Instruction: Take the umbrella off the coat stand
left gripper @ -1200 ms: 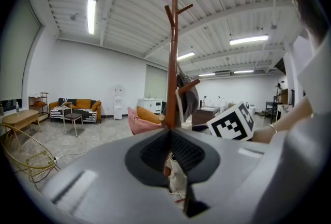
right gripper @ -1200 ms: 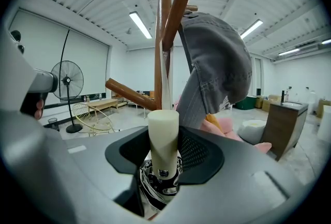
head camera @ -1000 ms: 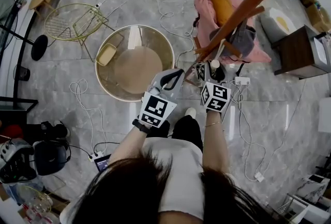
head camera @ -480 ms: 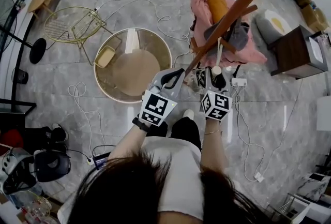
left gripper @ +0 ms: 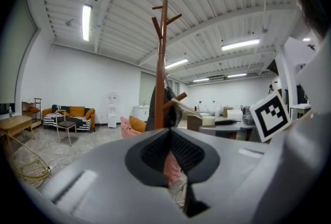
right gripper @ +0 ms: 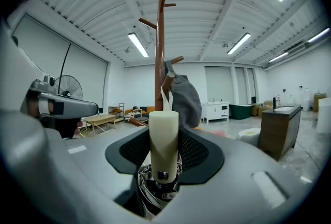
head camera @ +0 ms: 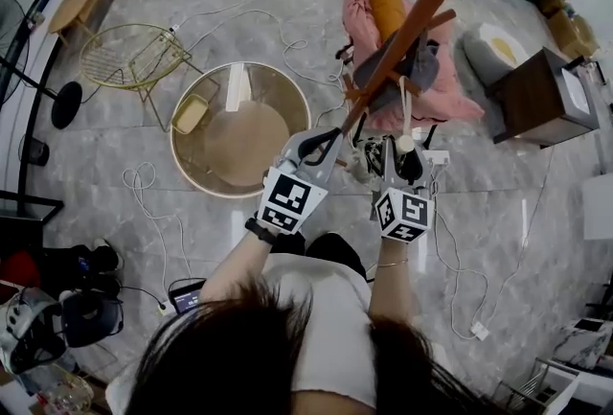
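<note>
The brown wooden coat stand (head camera: pixel 421 12) rises just ahead of both grippers, and its pole (right gripper: pixel 160 52) stands straight ahead in the right gripper view. My right gripper (head camera: pixel 399 150) is shut on a folded umbrella with a cream handle (right gripper: pixel 163 137) that stands upright between the jaws. The umbrella's pale strap (head camera: pixel 406 102) runs up to a peg on the stand. A grey garment (right gripper: pixel 185 96) hangs on the same peg. My left gripper (head camera: pixel 314 148) is held beside the pole (left gripper: pixel 161 73), shut with nothing in it.
A round glass table (head camera: pixel 192 164) stands left of the stand, with a yellow wire chair (head camera: pixel 129 54) beyond it. A pink beanbag with an orange cushion (head camera: pixel 383 1) and a dark wooden cabinet (head camera: pixel 546 97) lie behind the stand. Cables (head camera: pixel 278 30) trail across the floor.
My right gripper has risen and drawn back toward the person with the umbrella in it, and the strap now shows stretched up to the peg. The left gripper has lifted slightly.
</note>
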Tool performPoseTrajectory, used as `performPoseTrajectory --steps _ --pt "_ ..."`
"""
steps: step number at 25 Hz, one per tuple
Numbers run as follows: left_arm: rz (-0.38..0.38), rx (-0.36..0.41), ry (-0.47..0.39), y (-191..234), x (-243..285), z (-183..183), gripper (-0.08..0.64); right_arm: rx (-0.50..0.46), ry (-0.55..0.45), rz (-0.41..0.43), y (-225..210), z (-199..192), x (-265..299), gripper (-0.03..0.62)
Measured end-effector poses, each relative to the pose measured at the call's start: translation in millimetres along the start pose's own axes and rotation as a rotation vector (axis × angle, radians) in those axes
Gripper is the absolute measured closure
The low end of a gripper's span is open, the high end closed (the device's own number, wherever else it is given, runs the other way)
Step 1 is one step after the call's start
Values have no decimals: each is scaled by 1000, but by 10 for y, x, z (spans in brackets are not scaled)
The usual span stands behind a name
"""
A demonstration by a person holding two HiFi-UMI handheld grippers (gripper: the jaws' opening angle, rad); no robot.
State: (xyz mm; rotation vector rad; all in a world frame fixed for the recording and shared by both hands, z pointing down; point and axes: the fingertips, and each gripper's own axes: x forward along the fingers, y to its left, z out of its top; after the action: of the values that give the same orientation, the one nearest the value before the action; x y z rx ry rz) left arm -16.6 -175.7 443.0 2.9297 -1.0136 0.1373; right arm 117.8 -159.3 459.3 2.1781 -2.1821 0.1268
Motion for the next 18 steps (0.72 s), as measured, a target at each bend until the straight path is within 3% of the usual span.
performPoseTrajectory --steps 7,18 --pt "6 5 -21 -70 83 114 502 -18 -46 -2 -144 229 -219 437" --pt "30 17 -46 -365 112 430 502 -47 -73 62 -303 634 -616 437"
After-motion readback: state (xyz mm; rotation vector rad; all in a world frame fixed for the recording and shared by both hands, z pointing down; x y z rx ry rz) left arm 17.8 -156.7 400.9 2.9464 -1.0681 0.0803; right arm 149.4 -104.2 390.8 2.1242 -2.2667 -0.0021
